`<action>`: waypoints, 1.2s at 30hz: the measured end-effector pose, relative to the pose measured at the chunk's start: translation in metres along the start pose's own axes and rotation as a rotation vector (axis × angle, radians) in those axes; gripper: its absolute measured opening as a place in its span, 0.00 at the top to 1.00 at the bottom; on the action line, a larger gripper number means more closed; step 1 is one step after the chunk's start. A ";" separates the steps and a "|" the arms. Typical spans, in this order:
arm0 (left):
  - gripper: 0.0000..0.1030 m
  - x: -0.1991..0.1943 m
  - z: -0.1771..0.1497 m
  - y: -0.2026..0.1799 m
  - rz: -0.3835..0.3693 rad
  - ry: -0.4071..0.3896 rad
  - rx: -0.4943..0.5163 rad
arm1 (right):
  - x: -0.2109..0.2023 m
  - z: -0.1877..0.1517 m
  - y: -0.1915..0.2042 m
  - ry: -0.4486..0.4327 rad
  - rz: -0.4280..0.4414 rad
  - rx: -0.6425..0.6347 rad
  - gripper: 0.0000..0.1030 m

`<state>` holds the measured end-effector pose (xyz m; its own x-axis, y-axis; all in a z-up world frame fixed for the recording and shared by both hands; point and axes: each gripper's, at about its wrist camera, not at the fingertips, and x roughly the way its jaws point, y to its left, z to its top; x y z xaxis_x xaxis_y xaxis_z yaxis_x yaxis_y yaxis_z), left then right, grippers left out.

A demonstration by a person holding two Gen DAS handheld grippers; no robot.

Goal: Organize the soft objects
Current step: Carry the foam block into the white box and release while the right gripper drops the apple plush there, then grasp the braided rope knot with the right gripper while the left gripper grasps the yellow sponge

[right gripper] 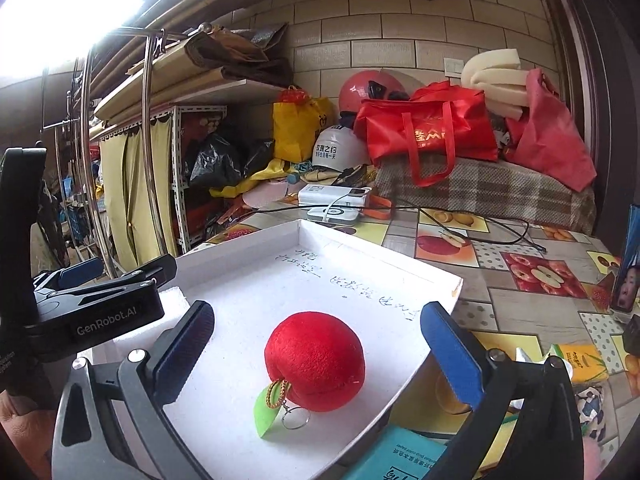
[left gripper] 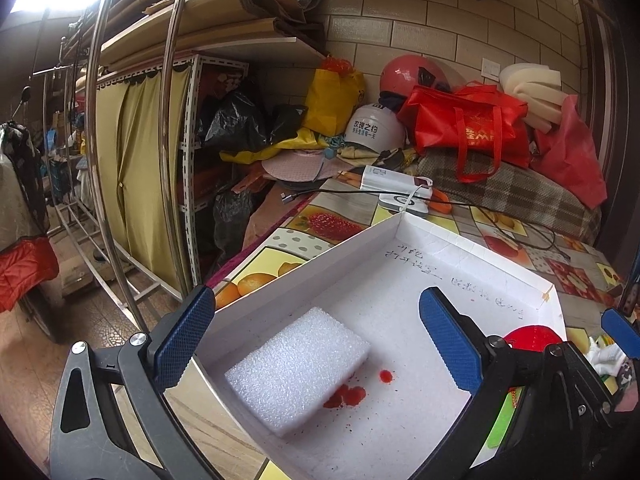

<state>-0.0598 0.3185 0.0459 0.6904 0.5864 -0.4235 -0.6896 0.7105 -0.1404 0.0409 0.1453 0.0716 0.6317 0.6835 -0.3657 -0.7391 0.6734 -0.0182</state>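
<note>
**Over the tray: both grippers open, nothing held**

Inside the white tray (left gripper: 400,236), a white foam block (left gripper: 298,368) lies flat near the left wall, with red stains (left gripper: 346,396) on the tray floor at its edge. A red plush apple (right gripper: 316,360) with a green leaf (right gripper: 266,412) and a ring sits on the tray floor near the right rim. Handwriting (right gripper: 360,288) runs along the far part of the floor.

Left gripper (left gripper: 316,336): fingers spread wide above the foam, clear of it, holding nothing.

Right gripper (right gripper: 316,350): fingers spread wide on either side of the apple; contact appears absent, though the near side is hidden.

The tray rests on a fruit-patterned surface (right gripper: 520,292). A teal booklet (right gripper: 396,460) lies just beside the tray's near right edge.
</note>
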 end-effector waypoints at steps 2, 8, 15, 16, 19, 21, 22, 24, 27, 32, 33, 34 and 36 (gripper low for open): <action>0.00 -0.002 0.000 0.001 0.007 -0.009 -0.008 | -0.005 0.000 0.002 -0.024 -0.008 -0.012 0.00; 0.00 -0.007 -0.001 0.009 0.002 -0.013 -0.053 | -0.016 -0.004 0.007 -0.033 -0.001 -0.037 0.00; 0.00 -0.016 -0.006 0.020 -0.006 -0.008 -0.106 | -0.037 -0.013 0.013 -0.052 0.022 -0.060 0.00; 0.00 -0.018 -0.007 0.020 -0.013 -0.006 -0.106 | -0.041 -0.014 0.014 -0.054 0.031 -0.065 0.00; 0.00 -0.024 -0.011 0.017 -0.046 0.003 -0.101 | -0.053 -0.019 0.015 -0.051 0.062 -0.065 0.00; 0.00 -0.030 -0.014 0.013 -0.077 0.008 -0.092 | -0.061 -0.024 0.013 -0.041 0.087 -0.059 0.00; 0.00 -0.033 -0.015 0.010 -0.088 0.008 -0.085 | -0.065 -0.026 0.011 -0.038 0.096 -0.058 0.00; 0.00 -0.039 -0.018 0.004 -0.104 0.006 -0.067 | -0.075 -0.030 0.008 -0.032 0.116 -0.062 0.00; 0.00 -0.047 -0.022 -0.008 -0.132 0.005 -0.028 | -0.092 -0.038 0.004 -0.013 0.156 -0.081 0.00; 0.00 -0.066 -0.030 -0.041 -0.212 -0.019 0.098 | -0.128 -0.047 -0.026 -0.032 0.155 -0.072 0.00; 0.00 -0.071 -0.034 -0.050 -0.234 -0.024 0.134 | -0.135 -0.048 -0.036 -0.039 0.134 -0.067 0.00; 0.00 -0.076 -0.037 -0.059 -0.257 -0.027 0.170 | -0.142 -0.049 -0.048 -0.043 0.112 -0.060 0.00; 0.00 -0.086 -0.045 -0.079 -0.308 -0.026 0.250 | -0.154 -0.053 -0.073 -0.027 0.074 -0.033 0.00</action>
<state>-0.0747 0.1948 0.0536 0.8644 0.3381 -0.3722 -0.3768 0.9257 -0.0342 -0.0149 -0.0243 0.0803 0.5810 0.7386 -0.3419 -0.7910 0.6114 -0.0234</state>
